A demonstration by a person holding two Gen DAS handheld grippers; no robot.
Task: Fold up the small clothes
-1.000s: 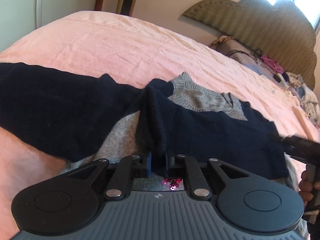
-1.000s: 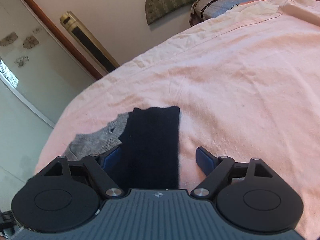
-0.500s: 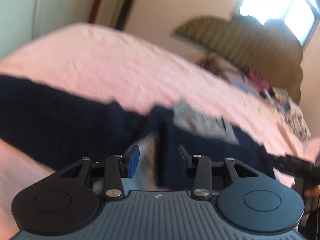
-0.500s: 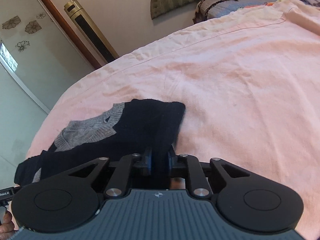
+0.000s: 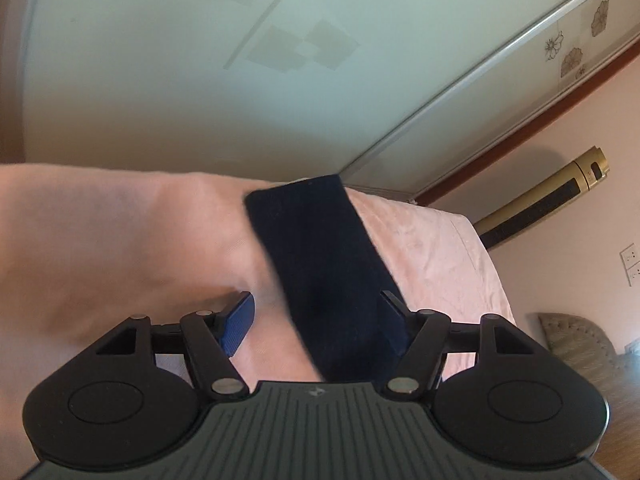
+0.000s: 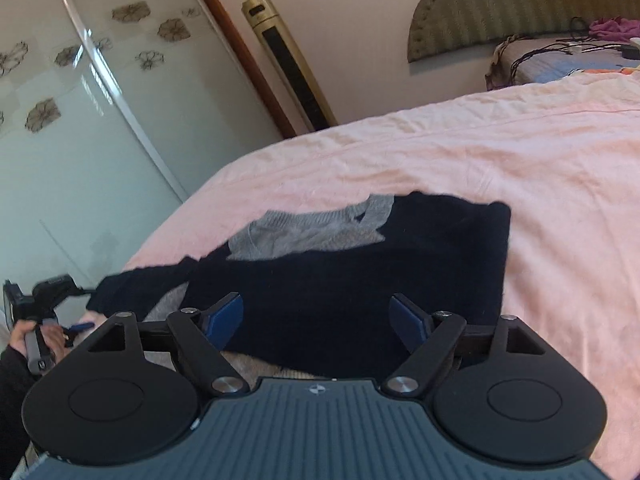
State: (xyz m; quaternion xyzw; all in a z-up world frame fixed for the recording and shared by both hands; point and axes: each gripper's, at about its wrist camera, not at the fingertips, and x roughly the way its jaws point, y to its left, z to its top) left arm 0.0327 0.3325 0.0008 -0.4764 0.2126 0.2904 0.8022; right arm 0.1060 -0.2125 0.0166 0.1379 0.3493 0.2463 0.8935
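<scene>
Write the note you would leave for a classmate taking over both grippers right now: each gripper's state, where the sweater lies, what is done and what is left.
Left gripper: open, holding nothing; a dark sleeve runs between its fingers across the pink bedsheet.
Right gripper: open, empty, above the sweater.
Sweater: navy and grey, lying on the bedsheet; one dark sleeve folded across the body, neckline away from the right wrist camera.
Done: one sleeve folded in.
Left: close on the other sleeve, fold it over, then probably fold the body; the hem is hidden by the gripper.
</scene>
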